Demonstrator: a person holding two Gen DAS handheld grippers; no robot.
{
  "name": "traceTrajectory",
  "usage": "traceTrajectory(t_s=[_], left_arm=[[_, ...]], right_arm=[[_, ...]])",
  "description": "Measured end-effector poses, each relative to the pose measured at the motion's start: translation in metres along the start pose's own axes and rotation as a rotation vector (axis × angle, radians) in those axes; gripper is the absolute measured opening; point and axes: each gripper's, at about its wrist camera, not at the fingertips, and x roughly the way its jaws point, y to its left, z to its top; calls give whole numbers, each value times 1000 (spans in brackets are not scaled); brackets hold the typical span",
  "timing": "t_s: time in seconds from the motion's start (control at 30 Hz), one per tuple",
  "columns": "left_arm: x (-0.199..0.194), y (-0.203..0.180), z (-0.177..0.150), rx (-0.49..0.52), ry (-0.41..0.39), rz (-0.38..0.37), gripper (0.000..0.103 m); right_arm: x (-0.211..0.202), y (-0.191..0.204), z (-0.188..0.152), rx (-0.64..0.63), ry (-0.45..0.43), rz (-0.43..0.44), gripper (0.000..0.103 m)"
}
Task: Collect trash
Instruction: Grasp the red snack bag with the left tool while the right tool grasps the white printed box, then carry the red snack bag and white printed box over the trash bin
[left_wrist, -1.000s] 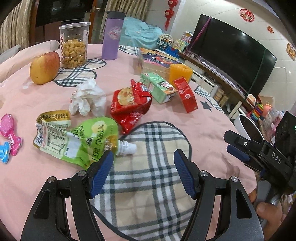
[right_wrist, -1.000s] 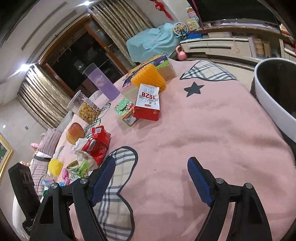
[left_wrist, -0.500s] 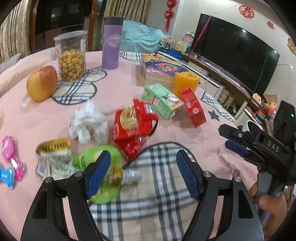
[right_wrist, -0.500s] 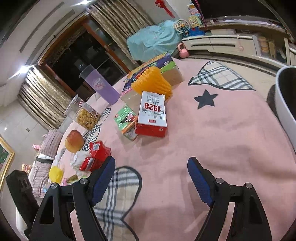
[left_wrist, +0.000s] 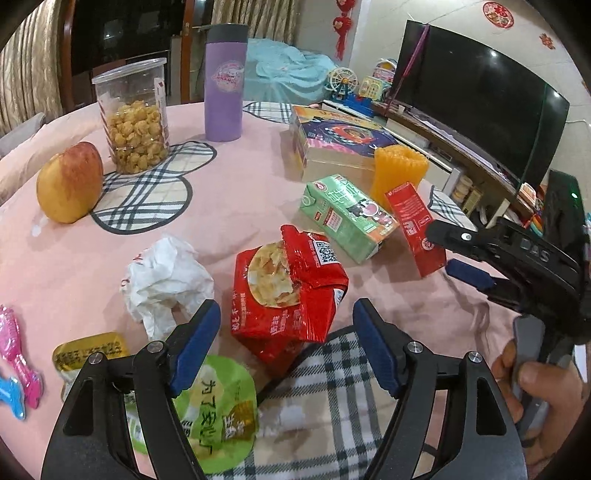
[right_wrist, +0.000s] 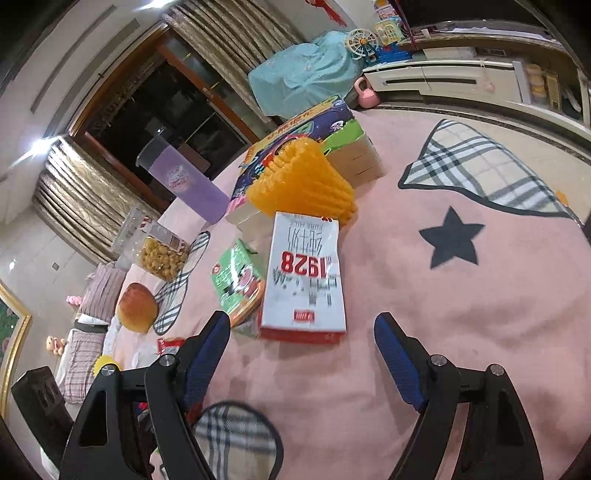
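Note:
My left gripper (left_wrist: 286, 334) is open, its jaws on either side of a torn red snack bag (left_wrist: 286, 286) lying on the pink tablecloth. A crumpled white tissue (left_wrist: 166, 280) lies left of it, and a green pouch (left_wrist: 218, 402) sits under my left finger. A green milk carton (left_wrist: 345, 216) and a red carton (left_wrist: 413, 227) lie beyond. My right gripper (right_wrist: 301, 349) is open just before the red-and-white 1928 carton (right_wrist: 304, 280), with the green carton (right_wrist: 240, 280) to its left. The right gripper also shows in the left wrist view (left_wrist: 458, 254).
An apple (left_wrist: 70, 182), a jar of snacks (left_wrist: 135, 118), a purple tumbler (left_wrist: 225, 79), a colourful box (left_wrist: 340, 142) and an orange foam sleeve (left_wrist: 399, 171) stand on the table. Pink and blue toys (left_wrist: 14, 350) lie at the left edge.
My left gripper moved forward from the green pouch to the red snack bag. My right gripper moved forward up to the 1928 carton. Both stayed open.

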Motion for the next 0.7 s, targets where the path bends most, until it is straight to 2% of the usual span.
traceTrajectory(t_s=[0.03,0.1,0.13,0.17,0.2,0.23,0.3,0.37,0.7], left_arm=[[2,-1,0,7,1,1,75],[3,-3,0,8,-4,0,68],[6,-2,0,4,4,-7,57],[8,-2,0,1,17,-16,41],[10,-2,0,-1,27,-21,32],[13,-3,-1,0,43,-29,17],[12,-5,-2,4,45,-33,16],[8,-7,-3,11,37,-51,6],[-23,-40,-16,62,7,-158,4]], right_arm=[[3,0,1,-4,2,-7,82],[10,0,3,-2,8,-15,81],[11,-1,4,-2,7,-14,81],[12,0,4,-8,0,-19,76],[11,1,5,-17,-6,-32,62],[11,1,5,-22,-4,-22,56],[7,5,3,-40,0,-24,53],[1,7,-1,-59,-8,-22,53],[-56,-6,-21,-15,-61,10,53]])
